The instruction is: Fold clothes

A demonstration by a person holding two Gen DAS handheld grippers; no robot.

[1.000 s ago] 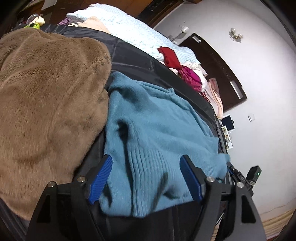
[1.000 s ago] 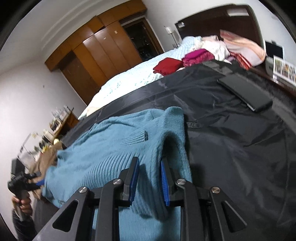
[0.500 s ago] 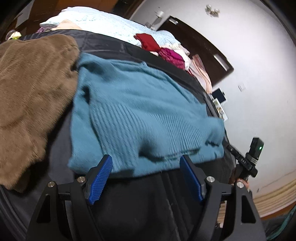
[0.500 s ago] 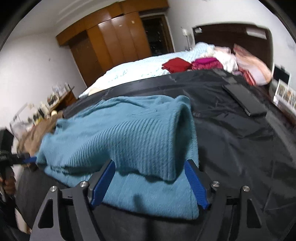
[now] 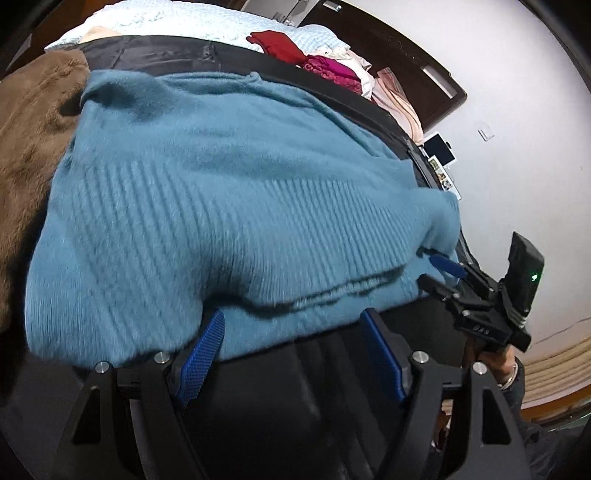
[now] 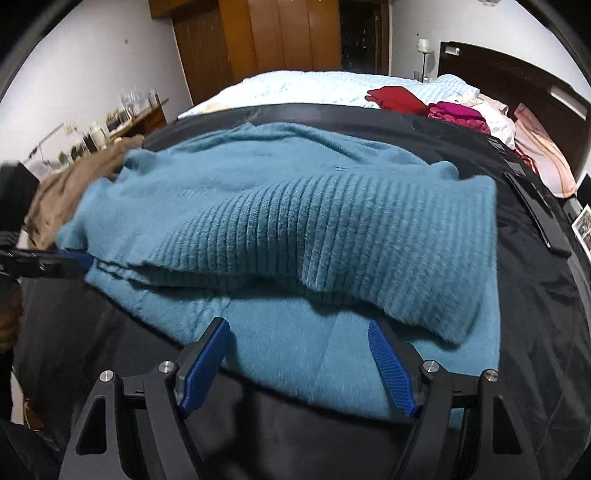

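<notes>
A teal knit sweater (image 5: 236, 192) lies folded on the black sheet (image 5: 295, 387), its ribbed hem (image 6: 332, 236) laid back over the body. My left gripper (image 5: 291, 325) stands open at the sweater's near edge, with only cloth and sheet showing between its blue pads. My right gripper (image 6: 299, 332) is open too, over the plain lower layer of the sweater (image 6: 288, 332). In the left wrist view the right gripper (image 5: 434, 275) sits at the sweater's right corner, held by a hand. In the right wrist view the left gripper (image 6: 70, 258) shows at the sweater's left corner.
A brown fleece blanket (image 5: 26, 147) is heaped left of the sweater. Red (image 6: 395, 98), magenta (image 6: 458, 112) and pink (image 6: 543, 151) clothes are piled near the dark headboard (image 6: 517, 74). A flat black device (image 6: 535, 206) lies on the sheet at right. A wooden wardrobe (image 6: 277, 33) stands beyond the bed.
My right gripper has let go of the sweater fold and opened wide. Both grippers have drawn back to the sweater's near edge. The ribbed hem now rests folded over the body.
</notes>
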